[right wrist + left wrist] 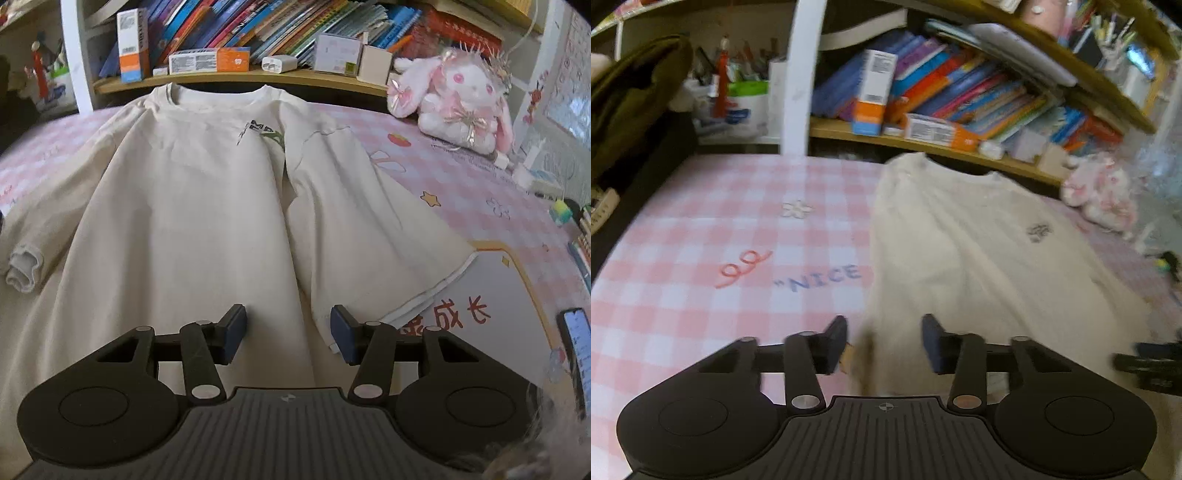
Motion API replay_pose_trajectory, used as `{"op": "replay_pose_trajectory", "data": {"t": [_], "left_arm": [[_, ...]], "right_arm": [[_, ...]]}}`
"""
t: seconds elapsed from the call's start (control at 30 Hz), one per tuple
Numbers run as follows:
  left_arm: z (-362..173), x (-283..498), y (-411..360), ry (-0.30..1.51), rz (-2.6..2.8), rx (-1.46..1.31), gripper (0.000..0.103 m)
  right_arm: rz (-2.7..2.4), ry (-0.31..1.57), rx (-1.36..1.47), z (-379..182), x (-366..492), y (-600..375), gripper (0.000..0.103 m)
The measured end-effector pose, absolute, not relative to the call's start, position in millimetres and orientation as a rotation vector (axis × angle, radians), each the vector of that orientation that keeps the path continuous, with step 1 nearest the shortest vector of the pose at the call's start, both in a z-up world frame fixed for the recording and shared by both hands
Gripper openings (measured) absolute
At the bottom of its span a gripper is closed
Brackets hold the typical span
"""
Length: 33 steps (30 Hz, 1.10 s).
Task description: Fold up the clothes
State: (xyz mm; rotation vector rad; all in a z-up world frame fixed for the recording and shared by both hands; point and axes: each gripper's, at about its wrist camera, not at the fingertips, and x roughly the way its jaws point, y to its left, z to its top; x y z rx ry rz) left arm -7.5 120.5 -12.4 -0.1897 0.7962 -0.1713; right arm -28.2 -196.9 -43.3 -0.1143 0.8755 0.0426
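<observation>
On the pink checked tablecloth (701, 229), seen from the left wrist view, the cream long-sleeved shirt (979, 251) lies spread flat, its collar toward the bookshelf (960, 96). The left gripper (884, 341) hangs just above the shirt's near left edge, fingers apart and holding nothing; I judge it is placed there to take that edge. This picture is blurred, so whether the pads touch the cloth I cannot tell. The shirt's left side looks already straight and narrow here.

From the right wrist view, the shirt (192, 206) lies face up with a small printed logo (258, 134) below the collar. The right part, nearer the plush rabbit (458, 96), is turned inward over the body, and its hem shows a pale inner border. One sleeve with a crumpled cuff (22, 269) lies out at the side away from the rabbit. The right gripper (288, 332) is released too, empty, low over the bottom hem beside the turned-in part. So the shirt seems partly folded.
</observation>
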Motion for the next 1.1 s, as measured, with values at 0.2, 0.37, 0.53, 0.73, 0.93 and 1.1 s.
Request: {"op": "replay_pose_trajectory", "data": {"t": [0.2, 0.37, 0.53, 0.73, 0.93, 1.1], "left_arm": [[-33, -3, 124, 0.905, -0.163, -0.252, 0.028], [-38, 4, 126, 0.909, -0.158, -0.301, 0.028], [-35, 4, 131, 0.902, -0.19, -0.347, 0.002], [25, 38, 205, 0.684, -0.016, -0.266, 0.002], [41, 106, 278, 0.65, 0.217, -0.133, 0.002], [25, 137, 291, 0.701, 0.264, -0.072, 0.003]], "right_arm": [[0.046, 0.869, -0.139, -45, -29, -194, 0.054], [0.055, 0.866, -0.14, -45, -29, -196, 0.054], [0.061, 0.861, -0.138, -45, -28, -196, 0.055], [0.067, 0.861, -0.139, -46, -27, -197, 0.056], [0.07, 0.878, -0.135, -45, -23, -197, 0.056], [0.072, 0.893, -0.129, -44, -19, -196, 0.058]]}}
